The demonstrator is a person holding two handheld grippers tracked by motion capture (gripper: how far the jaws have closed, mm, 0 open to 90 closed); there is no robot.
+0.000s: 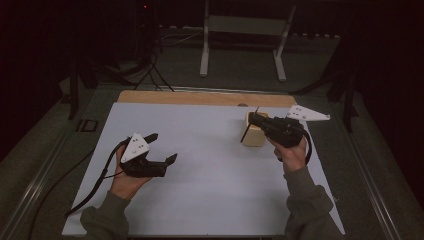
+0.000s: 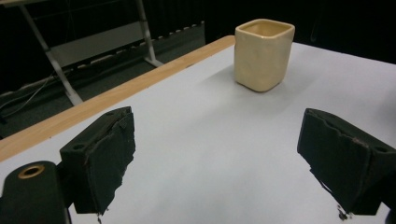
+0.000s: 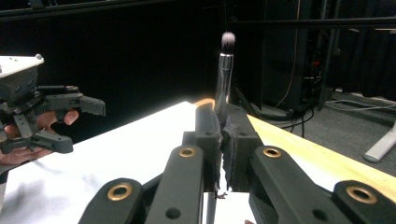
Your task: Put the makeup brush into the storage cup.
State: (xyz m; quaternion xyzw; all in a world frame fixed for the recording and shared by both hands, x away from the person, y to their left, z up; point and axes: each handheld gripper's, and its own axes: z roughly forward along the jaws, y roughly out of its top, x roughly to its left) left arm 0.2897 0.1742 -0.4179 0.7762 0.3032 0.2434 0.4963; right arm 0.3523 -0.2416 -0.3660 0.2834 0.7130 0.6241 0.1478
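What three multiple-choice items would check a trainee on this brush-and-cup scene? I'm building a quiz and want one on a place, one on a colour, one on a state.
1. Where does the cup stand on the white sheet?
A. near the front edge, between the forearms
B. toward the far right, near the wooden table edge
C. at the far left corner

2. What colour is the cup?
A. cream
B. blue
C. red

3. In what state are the left tongs?
A. shut on the cup
B. shut on a brush
C. open, with nothing between them

Answers:
1 B, as the high view shows it by the right tongs.
2 A, as the left gripper view shows a pale cream body.
3 C, as their pads stand wide apart over bare sheet, while the right tongs clamp the brush.
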